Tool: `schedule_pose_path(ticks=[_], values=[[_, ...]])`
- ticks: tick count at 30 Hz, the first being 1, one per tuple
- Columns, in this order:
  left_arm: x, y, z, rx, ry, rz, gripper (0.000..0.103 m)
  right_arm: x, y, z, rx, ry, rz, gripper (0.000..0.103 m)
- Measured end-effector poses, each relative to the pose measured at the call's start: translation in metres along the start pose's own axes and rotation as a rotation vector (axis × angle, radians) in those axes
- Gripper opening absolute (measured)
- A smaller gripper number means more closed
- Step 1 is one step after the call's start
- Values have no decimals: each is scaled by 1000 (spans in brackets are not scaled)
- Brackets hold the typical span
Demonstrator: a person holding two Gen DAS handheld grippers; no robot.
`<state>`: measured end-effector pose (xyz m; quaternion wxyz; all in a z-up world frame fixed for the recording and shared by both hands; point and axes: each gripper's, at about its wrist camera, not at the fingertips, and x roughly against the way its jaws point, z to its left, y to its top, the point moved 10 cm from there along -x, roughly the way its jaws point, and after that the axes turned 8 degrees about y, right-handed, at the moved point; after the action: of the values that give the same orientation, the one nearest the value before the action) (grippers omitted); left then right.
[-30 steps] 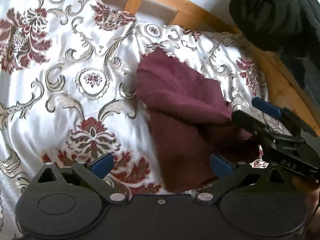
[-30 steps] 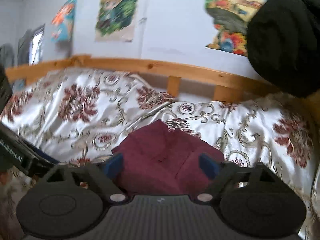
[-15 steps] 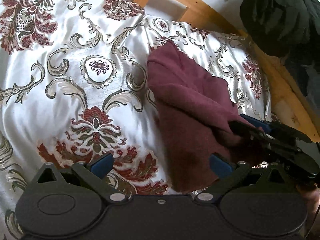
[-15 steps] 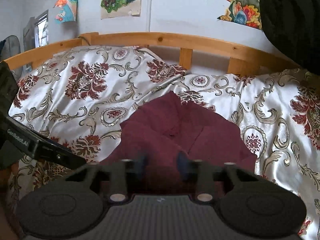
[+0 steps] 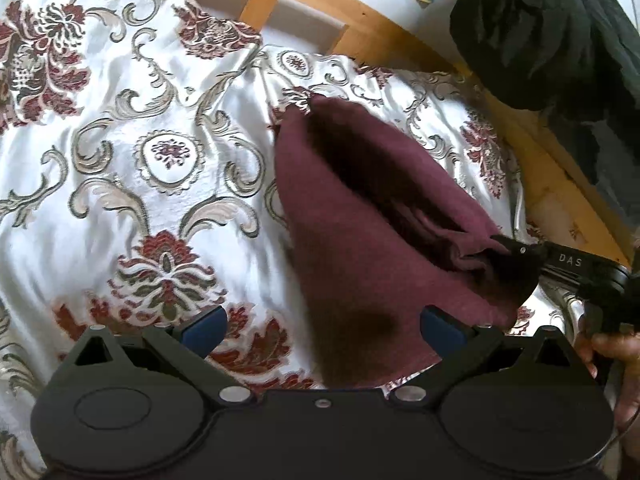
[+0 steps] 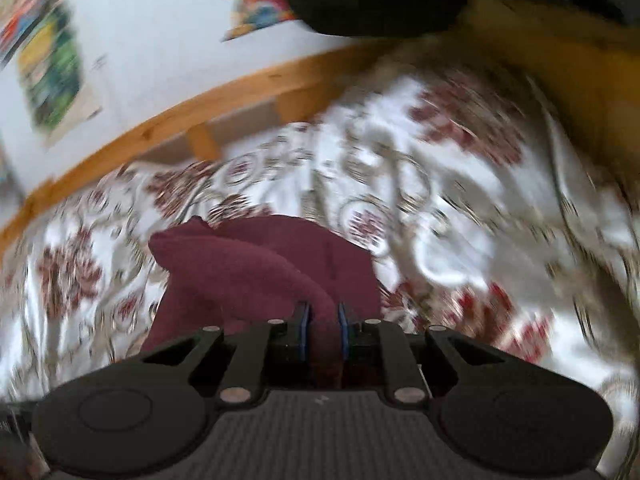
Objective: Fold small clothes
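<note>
Maroon cloth [image 5: 360,240] on the bed's floral satin cover [image 5: 120,184], one edge lifted. Right gripper [image 6: 323,322] just closing, blue-padded fingers [image 6: 304,326] now pinching a bunched fold of that cloth (right view heavily blurred). Left gripper [image 5: 324,326] wide open just above the cloth's near edge, nothing held. Wooden bed rail [image 5: 380,28] behind; dark garment [image 5: 540,32] at far right.

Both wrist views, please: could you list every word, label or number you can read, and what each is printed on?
"DAS": white letters on the black body of the right gripper, seen in the left wrist view.
Posters on the wall: blurred, no lettering readable.
Nothing else legible in either view.
</note>
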<state>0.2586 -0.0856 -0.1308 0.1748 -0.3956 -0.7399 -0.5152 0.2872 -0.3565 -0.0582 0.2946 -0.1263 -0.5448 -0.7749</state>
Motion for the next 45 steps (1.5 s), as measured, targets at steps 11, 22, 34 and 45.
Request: schedule_pose_path(ticks=[11,22,34,45], values=[[-18,-12,-2,13,-21,46,102,0,3,-27,-53,-64,-27,26],[-23,-15,1,30,-26,68,102,-7,4,-38,-86,-59,-1,56],[-22,-17,3,36,-25,70,102,10,-15,4,178,-64,117,34],[-21,-16,4,38,-26,67,102,7,-17,-8,105,-11,128,36]])
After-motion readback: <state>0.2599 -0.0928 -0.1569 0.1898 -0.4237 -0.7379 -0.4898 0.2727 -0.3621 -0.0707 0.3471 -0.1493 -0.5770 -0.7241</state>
